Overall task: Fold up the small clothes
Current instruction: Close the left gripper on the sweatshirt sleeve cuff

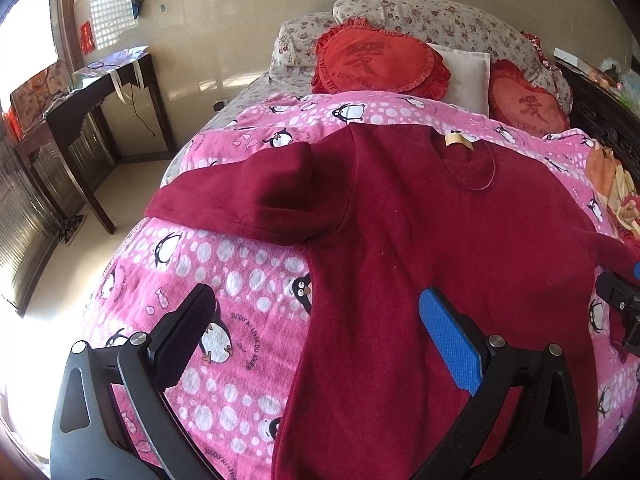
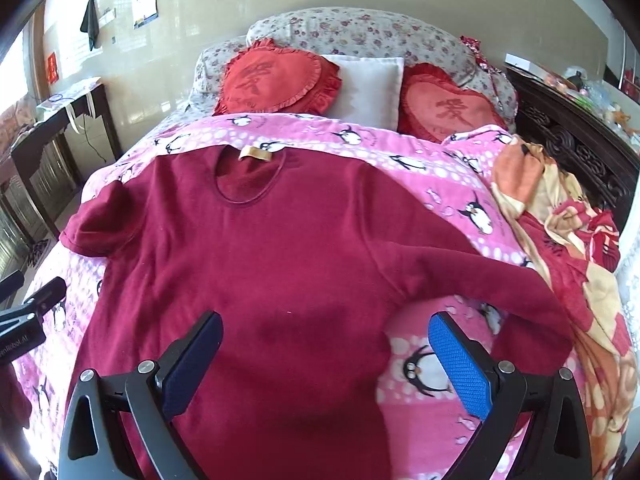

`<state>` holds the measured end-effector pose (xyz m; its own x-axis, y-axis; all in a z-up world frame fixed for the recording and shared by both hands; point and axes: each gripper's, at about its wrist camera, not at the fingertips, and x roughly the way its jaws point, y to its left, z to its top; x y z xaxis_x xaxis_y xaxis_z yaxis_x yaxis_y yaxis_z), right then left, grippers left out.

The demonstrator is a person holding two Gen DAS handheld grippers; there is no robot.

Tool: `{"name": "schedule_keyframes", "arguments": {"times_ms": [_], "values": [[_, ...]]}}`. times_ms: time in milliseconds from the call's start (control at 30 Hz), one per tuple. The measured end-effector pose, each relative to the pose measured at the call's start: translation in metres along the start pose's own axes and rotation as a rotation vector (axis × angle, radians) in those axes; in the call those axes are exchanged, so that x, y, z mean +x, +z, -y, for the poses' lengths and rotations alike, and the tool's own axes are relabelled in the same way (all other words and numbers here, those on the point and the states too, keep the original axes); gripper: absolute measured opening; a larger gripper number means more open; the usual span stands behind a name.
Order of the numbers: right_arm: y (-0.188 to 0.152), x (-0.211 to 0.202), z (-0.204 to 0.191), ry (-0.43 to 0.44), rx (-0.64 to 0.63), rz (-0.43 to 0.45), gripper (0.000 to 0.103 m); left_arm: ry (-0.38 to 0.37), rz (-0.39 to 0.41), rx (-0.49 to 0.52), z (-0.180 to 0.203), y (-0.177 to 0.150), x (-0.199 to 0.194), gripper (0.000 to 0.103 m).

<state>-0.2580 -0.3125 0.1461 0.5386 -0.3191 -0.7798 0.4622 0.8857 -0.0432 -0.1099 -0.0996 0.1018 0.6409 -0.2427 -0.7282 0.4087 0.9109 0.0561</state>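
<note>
Maroon sweater (image 2: 280, 264) flat on the pink penguin blanket (image 1: 224, 272), both grippers hovering wide apart!

Left gripper (image 1: 316, 332) spread over the sweater's left edge; right gripper (image 2: 326, 352) spread over its right hem, near the sleeve (image 2: 480, 280). Heart cushions (image 2: 276, 80) beyond the collar.

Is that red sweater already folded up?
No, the red sweater lies spread flat on the pink blanket, both sleeves out to the sides.

Dark red sweater (image 2: 280, 264) with tan label (image 2: 255, 153), pink penguin-print white-dotted blanket (image 1: 224, 264), red heart cushions (image 2: 276, 80), floral pillows (image 2: 360, 32), blue-padded black tongs (image 2: 326, 360).
</note>
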Motion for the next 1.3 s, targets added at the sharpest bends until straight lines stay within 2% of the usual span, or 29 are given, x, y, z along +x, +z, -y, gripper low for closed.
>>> {"name": "schedule_keyframes", "arguments": {"times_ms": [667,1300], "values": [[0.014,0.037,-0.038,0.043,-0.005,-0.051,0.102,-0.001,-0.043,-0.037,-0.012,0.006,0.031,0.102],[0.024,0.066,-0.071,0.071,-0.049,-0.078,0.102,0.025,-0.071,-0.102,-0.042,0.012,0.051,0.102]]}}
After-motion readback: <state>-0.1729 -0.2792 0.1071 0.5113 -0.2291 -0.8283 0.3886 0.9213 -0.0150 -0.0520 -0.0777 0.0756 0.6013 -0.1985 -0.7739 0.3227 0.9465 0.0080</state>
